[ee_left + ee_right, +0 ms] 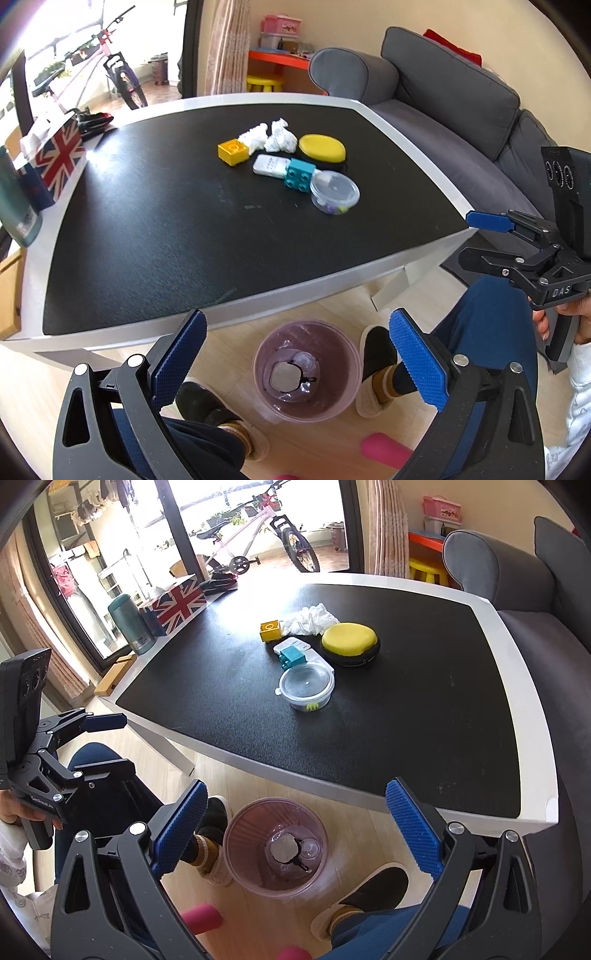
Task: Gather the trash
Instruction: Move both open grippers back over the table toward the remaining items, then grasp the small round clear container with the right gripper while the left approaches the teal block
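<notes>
A translucent pink trash bin (306, 369) (275, 845) stands on the floor by the table's near edge, with a clear wrapper and a pale black-rimmed item lying inside. My left gripper (295, 354) hangs open above it, nothing between its blue pads. Over the same bin my right gripper (295, 830) is open too and empty. Each shows in the other's view: right gripper (476, 240), left gripper (114, 744). Crumpled white tissues (269, 136) (312, 619) lie on the black tabletop (166, 240), far from both grippers.
Beside the tissues: a yellow brick (232, 151), a teal brick (300, 175), a white tissue pack (269, 165), a yellow-topped case (322, 147), a clear lidded tub (334, 192). A Union Jack box (61, 155) and a teal bottle (16, 206) stand at the left edge. A grey sofa (443, 110) is on the right; the person's slippered feet (373, 369) flank the bin.
</notes>
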`<state>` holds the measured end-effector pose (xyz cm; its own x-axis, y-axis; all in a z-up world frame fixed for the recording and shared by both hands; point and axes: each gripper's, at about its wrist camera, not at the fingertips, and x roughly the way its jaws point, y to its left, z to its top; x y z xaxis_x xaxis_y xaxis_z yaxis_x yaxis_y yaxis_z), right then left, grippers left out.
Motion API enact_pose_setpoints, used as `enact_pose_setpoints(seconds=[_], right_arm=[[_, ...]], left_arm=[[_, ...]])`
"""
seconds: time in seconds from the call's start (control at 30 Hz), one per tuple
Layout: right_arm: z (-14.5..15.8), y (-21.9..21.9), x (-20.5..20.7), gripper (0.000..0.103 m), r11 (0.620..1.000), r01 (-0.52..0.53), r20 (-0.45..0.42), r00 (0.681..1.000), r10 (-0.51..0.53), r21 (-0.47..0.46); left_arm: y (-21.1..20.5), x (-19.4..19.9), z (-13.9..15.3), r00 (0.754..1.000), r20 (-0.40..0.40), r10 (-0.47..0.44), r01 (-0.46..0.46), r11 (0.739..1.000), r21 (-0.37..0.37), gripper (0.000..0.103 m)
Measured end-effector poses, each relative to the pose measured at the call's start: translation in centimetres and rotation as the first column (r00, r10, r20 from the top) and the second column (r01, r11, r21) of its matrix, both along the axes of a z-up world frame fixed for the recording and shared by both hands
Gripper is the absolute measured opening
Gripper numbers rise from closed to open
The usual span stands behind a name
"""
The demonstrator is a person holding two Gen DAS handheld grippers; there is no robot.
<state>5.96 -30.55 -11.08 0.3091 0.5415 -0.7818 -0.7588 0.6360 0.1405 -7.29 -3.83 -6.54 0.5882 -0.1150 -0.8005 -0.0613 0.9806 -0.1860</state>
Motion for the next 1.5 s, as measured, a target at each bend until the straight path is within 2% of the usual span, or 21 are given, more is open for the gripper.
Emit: enact_pose_setpoints(seconds=[0.47,1.0,1.43,1.5], right_arm=[[0.6,5.8,5.0,0.096,0.997,-0.047,0.005,0.999,0.048,-0.059],[-3.4,11.9,8.8,0.096,0.979,-0.056,-0.058,0.997,0.046,-0.197],[-5.2,13.7,10.3,0.096,0.974,-0.041,-0.087,0.996,0.022,-0.222],[-5.4,13.7,10.4,0.09,0.974,-0.042,-0.094,0.995,0.022,-0.223]], left_arm=[[3.0,1.8,2.2,0.998,0.048,0.052,-0.052,0.999,0.009,0.095],[5.1,2.0,1.8,0.995,0.042,0.086,-0.086,0.996,-0.013,0.095],[5.7,1.8,1.3,0.995,0.034,0.097,-0.096,0.995,-0.022,0.095],[5.7,1.7,1.3,0.995,0.034,0.098,-0.097,0.995,-0.025,0.095]])
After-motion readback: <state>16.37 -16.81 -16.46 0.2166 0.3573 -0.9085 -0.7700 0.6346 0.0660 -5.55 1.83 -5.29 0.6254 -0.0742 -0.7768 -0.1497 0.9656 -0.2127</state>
